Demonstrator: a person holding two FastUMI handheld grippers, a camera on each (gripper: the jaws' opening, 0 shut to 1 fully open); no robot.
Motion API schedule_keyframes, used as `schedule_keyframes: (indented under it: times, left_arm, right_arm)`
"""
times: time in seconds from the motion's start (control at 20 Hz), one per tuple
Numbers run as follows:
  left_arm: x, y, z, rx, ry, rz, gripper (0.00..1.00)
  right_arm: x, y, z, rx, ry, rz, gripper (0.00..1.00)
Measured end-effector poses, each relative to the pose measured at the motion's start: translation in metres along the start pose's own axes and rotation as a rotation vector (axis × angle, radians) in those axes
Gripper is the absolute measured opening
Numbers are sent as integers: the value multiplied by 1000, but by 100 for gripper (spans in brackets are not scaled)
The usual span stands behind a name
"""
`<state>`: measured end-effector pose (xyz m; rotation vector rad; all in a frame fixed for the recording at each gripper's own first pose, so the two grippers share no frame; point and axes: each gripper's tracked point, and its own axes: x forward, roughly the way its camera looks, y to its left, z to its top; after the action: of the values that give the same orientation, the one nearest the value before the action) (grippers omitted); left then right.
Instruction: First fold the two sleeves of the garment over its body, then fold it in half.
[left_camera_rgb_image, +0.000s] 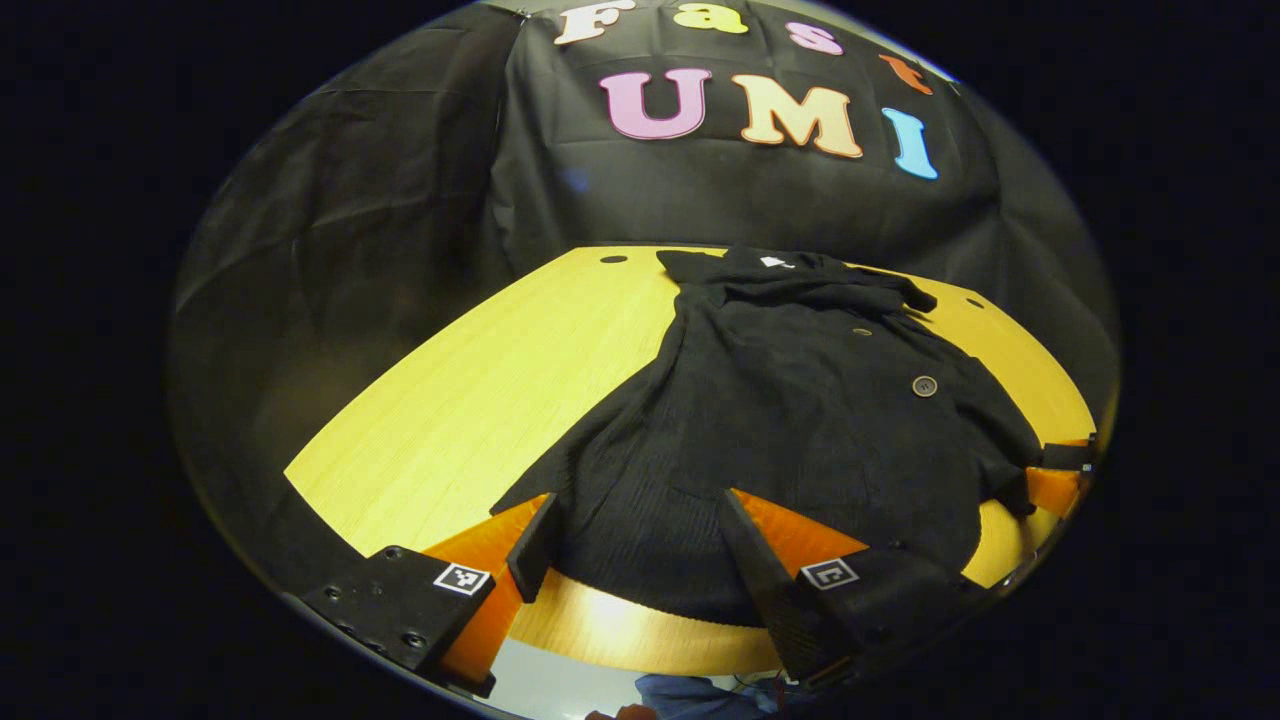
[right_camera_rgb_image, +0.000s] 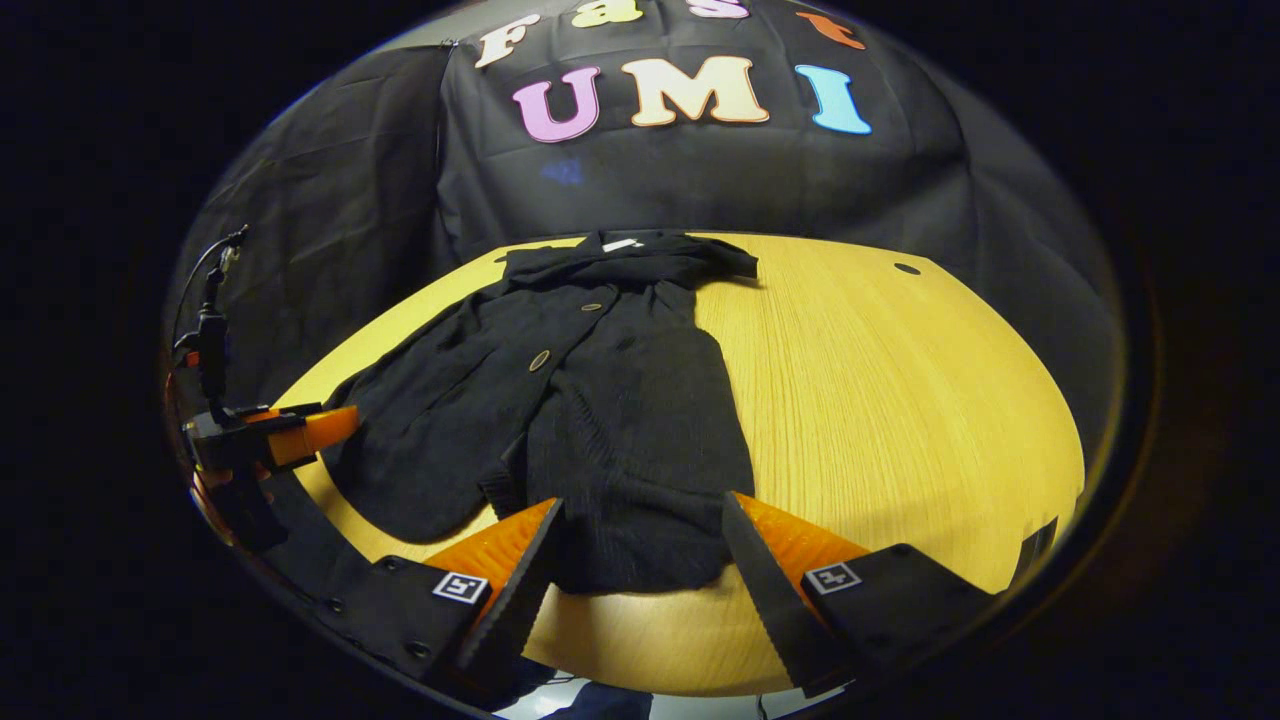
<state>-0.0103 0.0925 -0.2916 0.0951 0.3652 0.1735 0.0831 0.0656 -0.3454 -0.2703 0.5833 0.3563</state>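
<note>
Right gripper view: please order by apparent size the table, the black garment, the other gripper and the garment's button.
1. table
2. black garment
3. other gripper, at the left edge
4. button

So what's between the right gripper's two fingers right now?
In the right gripper view, the garment's bottom hem lies between the open fingers of the right gripper, with bare wooden table just below it.
</note>
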Motion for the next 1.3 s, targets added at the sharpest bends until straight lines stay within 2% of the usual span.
schedule_keyframes:
  times: [0.05,0.1,0.15,0.2,0.25,0.3,0.35,0.4,0.45,0.5,0.55,0.6,0.65,0.7,0.75,0.8,0.85,0.9,1.0,1.05,1.15,1.25,1.3]
  left_arm:
    - [0,1,-2,0,1,-2,96]
    - [-1,1,0,1,-14,-6,98]
    - [0,0,-2,6,-14,-8,97]
    - [0,0,-2,18,-28,-10,98]
    - [0,-1,-1,32,-38,-12,98]
    - [0,0,-2,41,-49,-11,98]
    - [1,-3,-1,38,-62,-28,97]
    - [0,-6,-2,21,-68,-38,96]
    - [2,-6,0,12,-73,-31,90]
    - [3,-9,-3,18,-59,-38,84]
    - [3,-14,-2,28,-50,-54,83]
    - [3,-18,-3,37,-37,-64,73]
    - [4,-21,-3,47,-30,-74,66]
    - [2,-24,-2,60,-24,-88,55]
    - [2,-25,-3,79,-13,-90,49]
    - [4,-27,-3,88,0,-105,39]
    - [1,-32,-3,85,13,-127,39]
    - [2,-32,-4,80,24,-132,25]
    - [1,-35,-4,98,33,-125,10]
    - [2,-36,-4,115,41,-114,6]
    - [3,-37,-4,166,54,-97,0]
    - [1,-37,-3,188,73,-96,0]
    - [2,-36,-3,173,86,-100,0]
  right_arm:
    - [1,0,-2,1,-1,-7,99]
    - [1,0,-3,-1,-6,-14,99]
    - [3,1,-3,-4,-13,-20,94]
    - [3,1,-3,-11,-20,-29,99]
    - [4,1,-5,-19,-26,-40,99]
    - [5,1,-5,-22,-30,-52,94]
    - [6,1,-5,-23,-33,-58,99]
    - [6,1,-6,-15,-31,-60,99]
    - [7,1,-6,-6,-29,-63,95]
    - [6,2,-6,-5,-25,-64,92]
    - [6,5,-7,-10,-24,-62,85]
    - [6,8,-7,-11,-23,-58,83]
    - [6,10,-8,-13,-21,-53,73]
    - [7,12,-8,-20,-16,-48,68]
    - [7,12,-7,-20,-14,-50,58]
    - [8,14,-6,-16,-9,-44,55]
    - [8,14,-7,-11,-4,-47,48]
    - [9,15,-6,-16,5,-43,42]
    - [9,18,-6,-8,31,-40,30]
    - [9,19,-5,-7,42,-41,23]
    - [10,22,-4,7,68,-37,18]
    - [10,26,-4,33,90,-17,11]
    - [10,25,-4,40,98,-16,11]
